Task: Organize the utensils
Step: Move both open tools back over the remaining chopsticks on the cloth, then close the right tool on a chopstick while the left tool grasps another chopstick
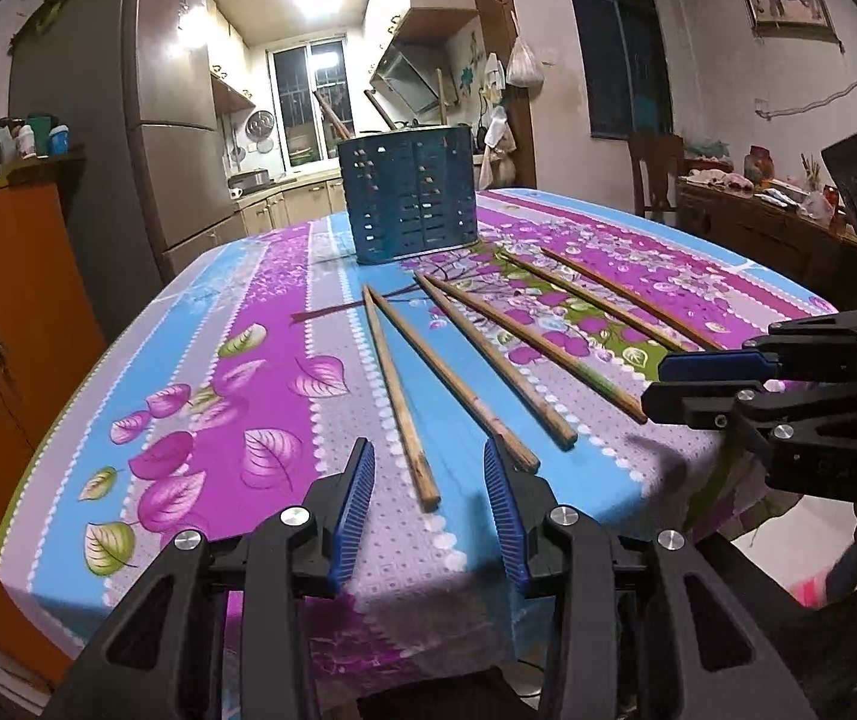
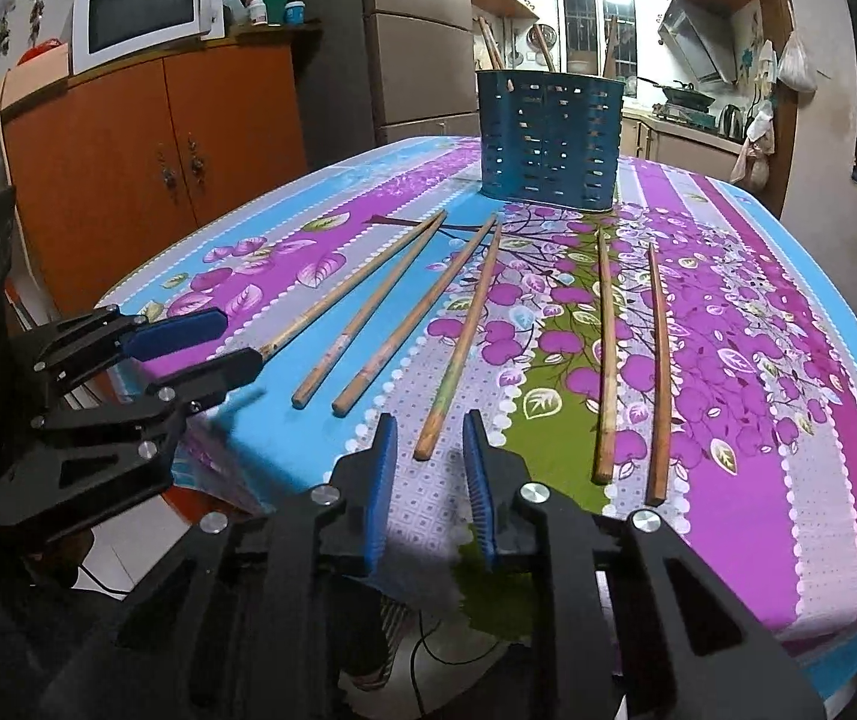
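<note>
My left fingers (image 1: pixel 428 501) stand parted with nothing between them, low over the near edge of the counter (image 1: pixel 260 324). Just ahead, the butt end of the leftmost chopstick (image 1: pixel 398 396) lies in the gap line between them, a little beyond the tips and not yet touched. Its neighbour (image 1: pixel 458 384) ends right beside my inner blue pad, so close that I cannot tell whether they touch.

My right fingers (image 2: pixel 428 456) are narrower, also gripping nothing. The near end of the fourth chopstick (image 2: pixel 461 342) sits directly in front of their gap, just past the tips. The third chopstick (image 2: pixel 416 324) ends to their left, and the last pair (image 2: pixel 605 354) lies off to their right, apart from me.

All six sticks lie flat on the flowered cloth, their long axes running away from me toward the blue slotted holder (image 1: pixel 407 195), fanning slightly, thick ends nearest. So each stick points almost straight along my fingers, which I judge awkward: closing on an end gives little purchase, and I would need to reach further along the shaft.

Each hand is nearer its own side's sticks. The holder stands upright at the far middle of the counter, well beyond the tips, with a few handles already poking from it.
</note>
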A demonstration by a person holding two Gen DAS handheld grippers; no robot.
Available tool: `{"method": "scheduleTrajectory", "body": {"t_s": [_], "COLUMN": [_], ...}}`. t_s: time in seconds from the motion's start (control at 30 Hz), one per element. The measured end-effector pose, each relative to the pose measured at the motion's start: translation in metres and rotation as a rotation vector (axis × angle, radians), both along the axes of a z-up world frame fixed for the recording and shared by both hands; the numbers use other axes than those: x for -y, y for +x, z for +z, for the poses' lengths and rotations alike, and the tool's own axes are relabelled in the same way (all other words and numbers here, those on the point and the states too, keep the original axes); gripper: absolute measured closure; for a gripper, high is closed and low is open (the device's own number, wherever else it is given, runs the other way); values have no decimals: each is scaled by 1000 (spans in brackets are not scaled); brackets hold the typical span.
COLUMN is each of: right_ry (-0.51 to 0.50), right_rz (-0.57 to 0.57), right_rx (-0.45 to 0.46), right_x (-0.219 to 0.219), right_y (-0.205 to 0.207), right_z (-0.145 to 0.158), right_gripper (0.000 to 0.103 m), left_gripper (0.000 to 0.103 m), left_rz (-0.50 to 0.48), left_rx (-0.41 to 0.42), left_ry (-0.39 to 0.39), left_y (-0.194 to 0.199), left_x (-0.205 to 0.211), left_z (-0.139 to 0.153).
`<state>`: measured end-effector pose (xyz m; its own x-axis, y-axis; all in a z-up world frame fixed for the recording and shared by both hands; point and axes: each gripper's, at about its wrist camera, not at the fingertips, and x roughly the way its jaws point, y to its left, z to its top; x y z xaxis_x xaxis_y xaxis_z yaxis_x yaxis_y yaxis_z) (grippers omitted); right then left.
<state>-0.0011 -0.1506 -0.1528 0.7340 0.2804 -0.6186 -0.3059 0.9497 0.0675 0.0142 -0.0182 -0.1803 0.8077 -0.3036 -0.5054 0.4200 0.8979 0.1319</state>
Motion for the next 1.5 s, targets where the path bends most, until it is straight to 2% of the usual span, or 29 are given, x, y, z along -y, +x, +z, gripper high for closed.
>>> {"method": "scheduleTrajectory", "body": {"t_s": [0.17,0.37,0.47,0.53,0.63,0.73,1.03,1.13,1.33,1.5], "right_ry": [-4,-9,-26,-20,-5,-1,22,27,44,35], "right_rz": [-2,-9,-29,-55,-88,-126,-256,-239,-225,-220], "right_rx": [-9,-5,9,14,18,27,22,19,18,28], "right_x": [-2,-5,-7,-6,-4,-6,2,2,7,6], "right_y": [4,8,10,10,10,8,-2,-2,-3,-6], "right_z": [-4,-9,-10,-11,-11,-12,-13,-13,-13,-14], "right_gripper": [82,83,88,96,97,98,99,98,98,97], "left_gripper": [66,66,68,79,89,94,95,95,95,95], "left_rz": [22,43,57,69,88,118,212,213,239,230], "left_rx": [-20,-3,10,23,28,40,52,60,73,98], "left_ry": [-3,-6,-10,-9,-30,-27,-39,-27,-59,-15], "left_y": [5,8,10,11,13,15,19,18,17,13], "left_x": [0,0,0,1,1,1,-14,-11,-20,-14], "left_z": [-8,-11,-13,-14,-16,-16,-16,-16,-15,-20]}}
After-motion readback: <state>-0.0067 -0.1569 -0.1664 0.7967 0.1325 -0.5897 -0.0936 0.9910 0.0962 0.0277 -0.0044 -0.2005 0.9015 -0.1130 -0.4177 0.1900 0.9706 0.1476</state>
